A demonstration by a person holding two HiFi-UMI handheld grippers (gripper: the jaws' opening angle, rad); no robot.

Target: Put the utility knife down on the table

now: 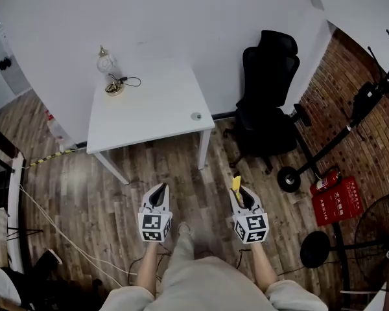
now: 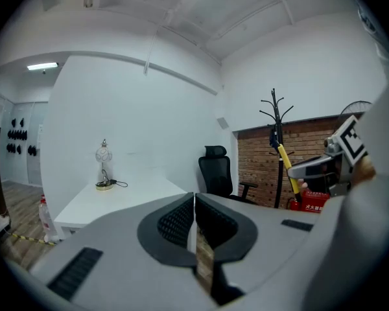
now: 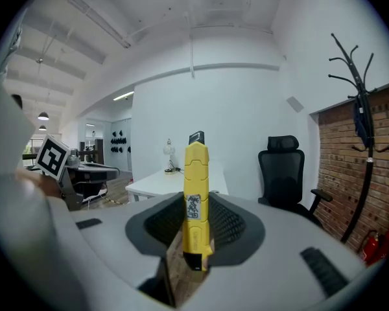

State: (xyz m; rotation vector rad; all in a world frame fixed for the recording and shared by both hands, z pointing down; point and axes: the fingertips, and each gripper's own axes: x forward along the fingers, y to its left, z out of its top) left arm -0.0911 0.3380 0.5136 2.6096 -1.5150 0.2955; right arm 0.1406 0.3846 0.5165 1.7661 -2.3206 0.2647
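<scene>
Yellow utility knife (image 3: 196, 199), upright, black tip

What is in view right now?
table: one, white, centre
small lamp: one, clear, table's far left corner
small round object: one, grey, table's right edge
office chair: one, black, right of table
coat stand: one, black, by brick wall
fire extinguisher: one, red, by brick wall
floor fan: one, black, far right
utility knife: one, yellow, in right gripper
left gripper: one, grey, shut, empty
right gripper: one, grey, shut on utility knife
</scene>
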